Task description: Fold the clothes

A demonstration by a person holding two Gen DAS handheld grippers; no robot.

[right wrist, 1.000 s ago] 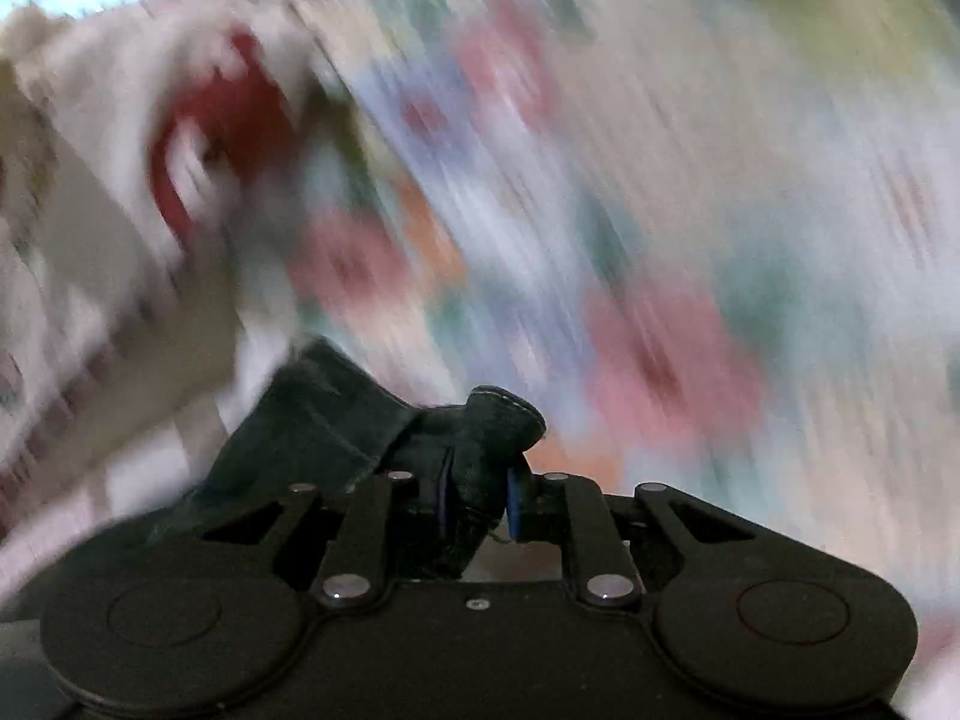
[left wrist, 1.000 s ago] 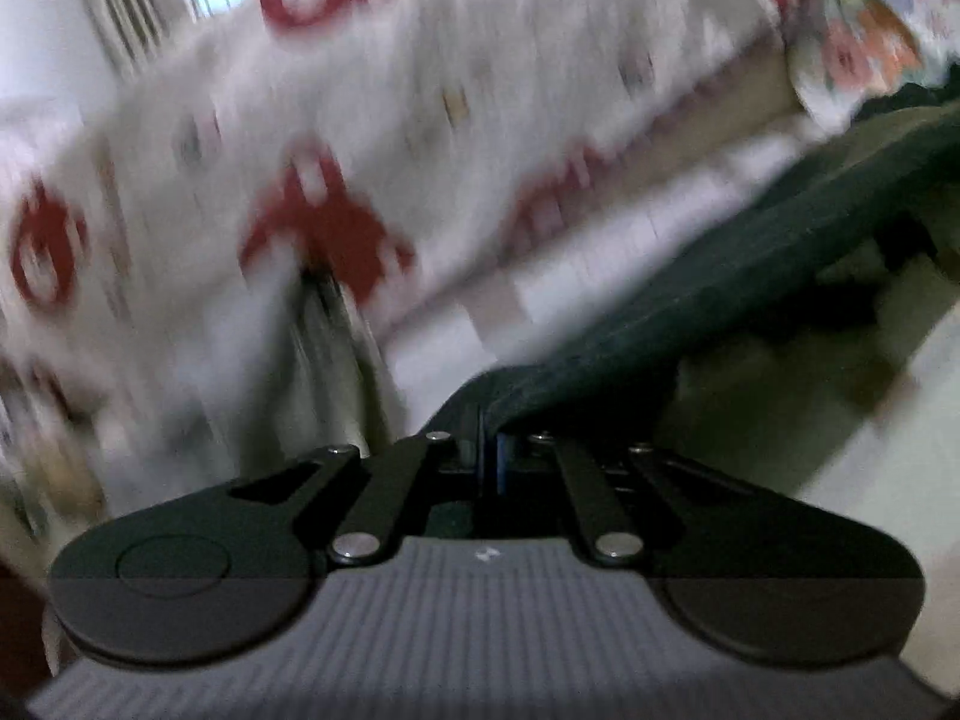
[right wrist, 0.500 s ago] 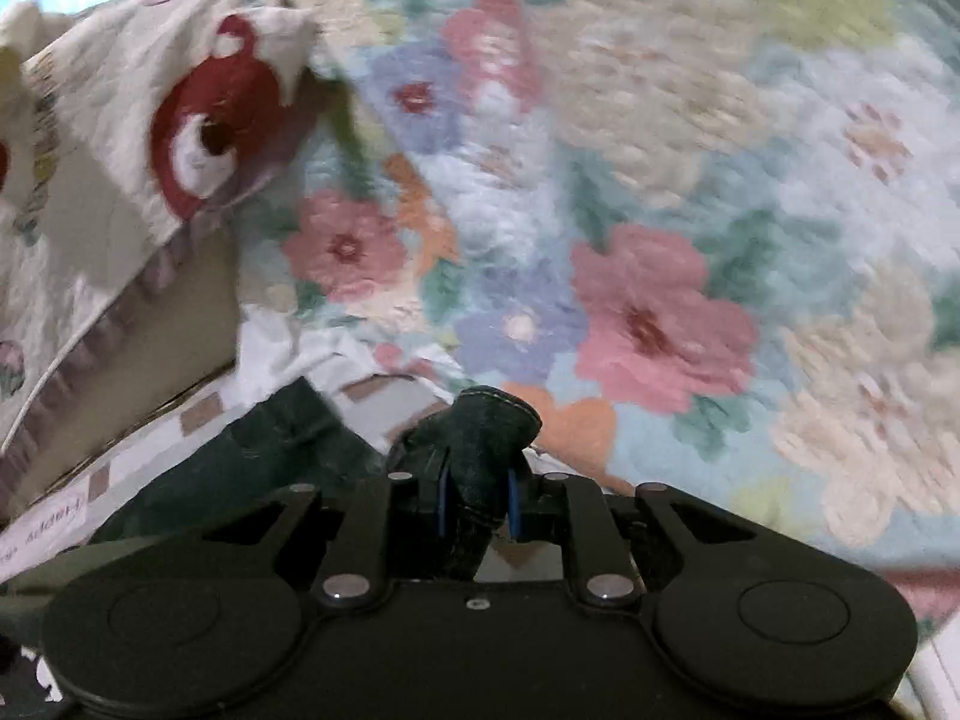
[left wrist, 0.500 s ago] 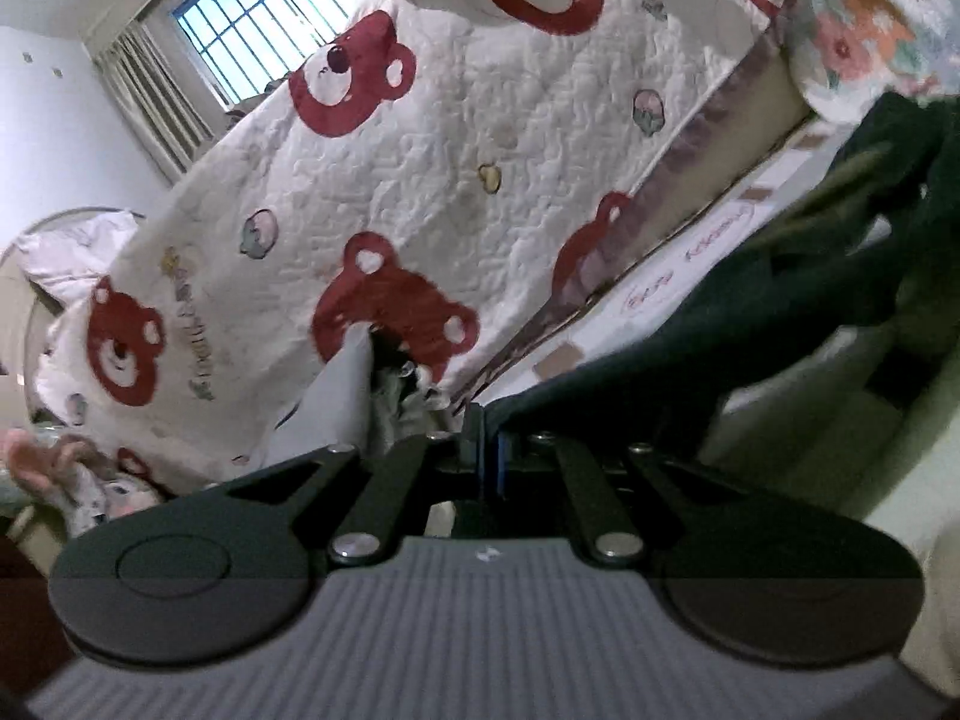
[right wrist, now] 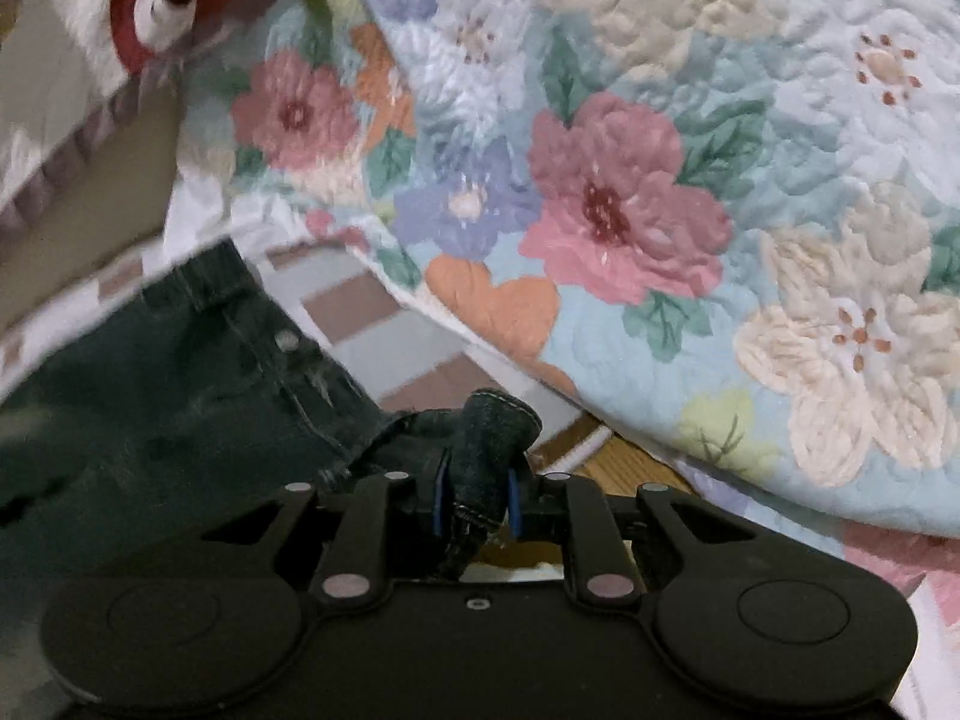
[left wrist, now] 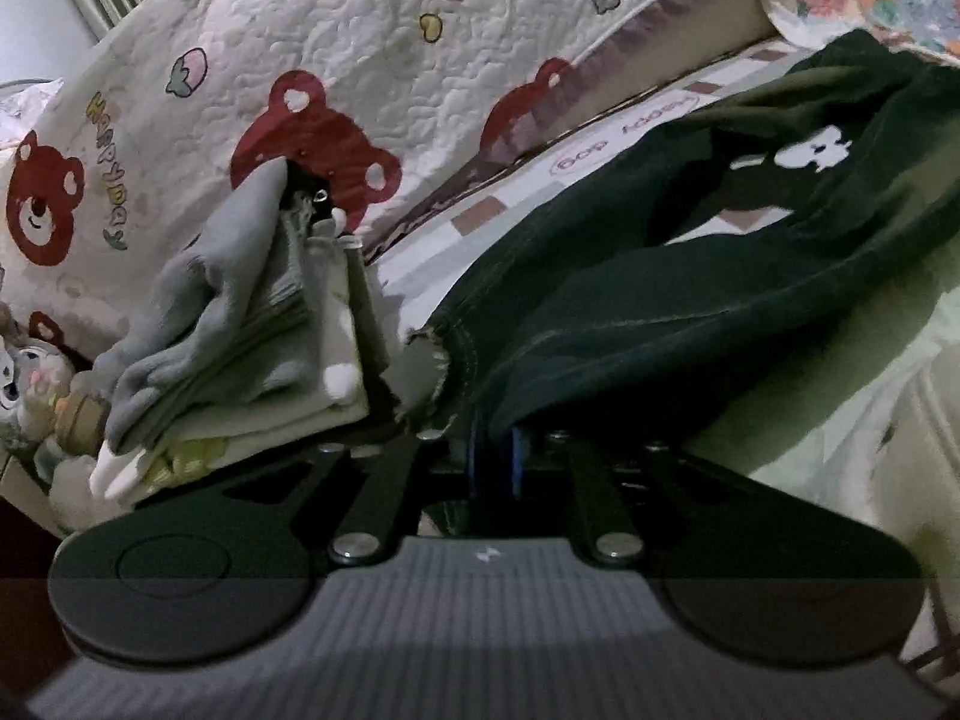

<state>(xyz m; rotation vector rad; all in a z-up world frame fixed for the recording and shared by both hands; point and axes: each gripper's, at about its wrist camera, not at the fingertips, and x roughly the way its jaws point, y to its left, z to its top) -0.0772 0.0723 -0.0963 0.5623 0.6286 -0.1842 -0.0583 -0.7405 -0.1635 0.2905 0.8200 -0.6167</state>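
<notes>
Along the bed's edge, both the left gripper (left wrist: 493, 459) and right gripper (right wrist: 477, 501) pinch the unfolded dark denim jeans (left wrist: 690, 276); a folded grey-and-cream clothes stack (left wrist: 252, 348) lies beside.

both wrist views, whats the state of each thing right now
left gripper: shut on the jeans hem
right gripper: shut on a bunched bit of the jeans near the waistband
jeans: unfolded, slung between the two grippers, partly on the bed
stack of clothes: folded, lying on the bed
bear quilt: spread out
flower quilt: heaped up
</notes>
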